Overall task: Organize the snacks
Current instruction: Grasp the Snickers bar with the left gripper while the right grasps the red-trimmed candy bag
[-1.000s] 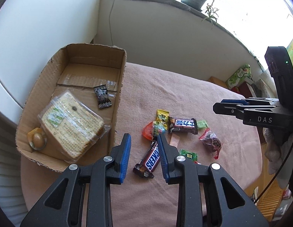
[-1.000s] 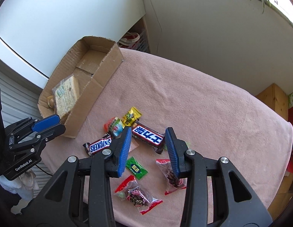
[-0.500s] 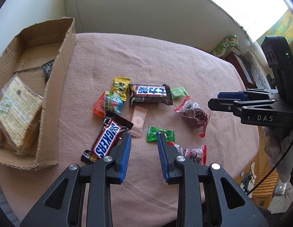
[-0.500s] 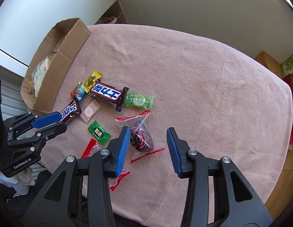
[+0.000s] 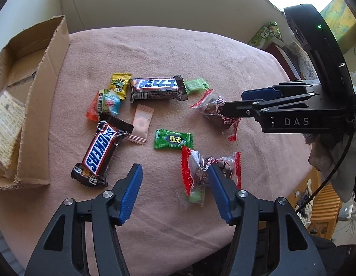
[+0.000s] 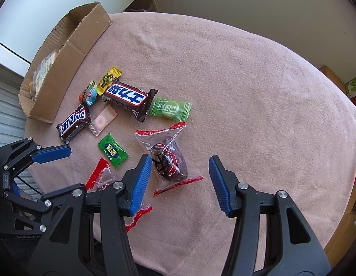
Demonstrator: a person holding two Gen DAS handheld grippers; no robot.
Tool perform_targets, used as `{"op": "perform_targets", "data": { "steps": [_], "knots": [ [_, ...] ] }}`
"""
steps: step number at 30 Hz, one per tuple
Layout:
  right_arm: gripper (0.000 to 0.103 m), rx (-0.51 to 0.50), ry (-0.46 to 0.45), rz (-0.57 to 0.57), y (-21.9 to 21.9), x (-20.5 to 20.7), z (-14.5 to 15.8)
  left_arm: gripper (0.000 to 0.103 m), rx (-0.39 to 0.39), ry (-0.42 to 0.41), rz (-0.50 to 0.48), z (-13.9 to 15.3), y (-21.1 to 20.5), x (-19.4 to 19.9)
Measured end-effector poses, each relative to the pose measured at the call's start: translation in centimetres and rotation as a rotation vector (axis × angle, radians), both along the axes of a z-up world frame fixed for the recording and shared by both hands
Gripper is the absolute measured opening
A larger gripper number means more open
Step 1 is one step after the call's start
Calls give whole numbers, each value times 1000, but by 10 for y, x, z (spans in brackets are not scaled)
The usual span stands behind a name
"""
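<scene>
Several snacks lie on the pink-covered table (image 5: 224, 57). A Snickers bar (image 5: 101, 153) lies near the cardboard box (image 5: 37, 105). A larger dark bar (image 5: 156, 88), green candies (image 5: 173, 139), a pink sachet (image 5: 141, 124) and two red-edged clear packets (image 5: 218, 112) (image 5: 205, 172) lie around. My left gripper (image 5: 174, 191) is open, low over the near packet. My right gripper (image 6: 180, 181) is open, straddling the other red-edged packet (image 6: 168, 158); it also shows in the left wrist view (image 5: 235, 105).
The cardboard box (image 6: 63, 53) at the left holds a wrapped cracker pack (image 5: 5, 124). A yellow candy (image 5: 119, 85) and an orange-blue candy (image 5: 104, 103) lie beside the dark bar. Boxes and furniture stand past the table's right edge.
Both grippers have opened wider and come lower and nearer to the snacks. The right gripper now brackets a red-edged packet; the left has moved right toward the other packet.
</scene>
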State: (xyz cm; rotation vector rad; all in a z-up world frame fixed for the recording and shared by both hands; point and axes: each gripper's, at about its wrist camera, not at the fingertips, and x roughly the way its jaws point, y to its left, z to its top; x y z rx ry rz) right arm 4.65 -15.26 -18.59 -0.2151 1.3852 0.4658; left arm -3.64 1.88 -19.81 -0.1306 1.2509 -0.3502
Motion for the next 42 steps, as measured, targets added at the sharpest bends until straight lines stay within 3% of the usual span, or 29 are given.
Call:
{"op": "perform_targets", "data": {
  "steps": [6, 12, 27, 31, 33, 37, 38, 40, 42],
  "knots": [
    [56, -13, -2, 32, 9, 0, -8, 59, 38, -3, 116, -2, 23, 11],
    [56, 6, -1, 15, 8, 1, -9, 59, 79, -36, 154, 2, 39, 22],
    [56, 1, 13, 34, 9, 1, -11, 58, 119, 44, 128, -28, 44, 38],
    [56, -8, 25, 40, 13, 2, -18, 48, 138, 38, 130, -29, 44, 35],
    [56, -9, 33, 40, 15, 3, -21, 35, 140, 36, 132, -29, 46, 34],
    [55, -22, 38, 54, 20, 6, -25, 32, 137, 28, 135, -28, 48, 32],
    [53, -25, 38, 57, 22, 6, -26, 32, 136, 27, 137, -28, 50, 31],
    [35, -34, 48, 63, 24, 6, -28, 29, 129, 25, 144, -27, 54, 30],
    [35, -36, 48, 67, 28, 7, -30, 29, 117, 26, 154, -25, 59, 28]
  ]
}}
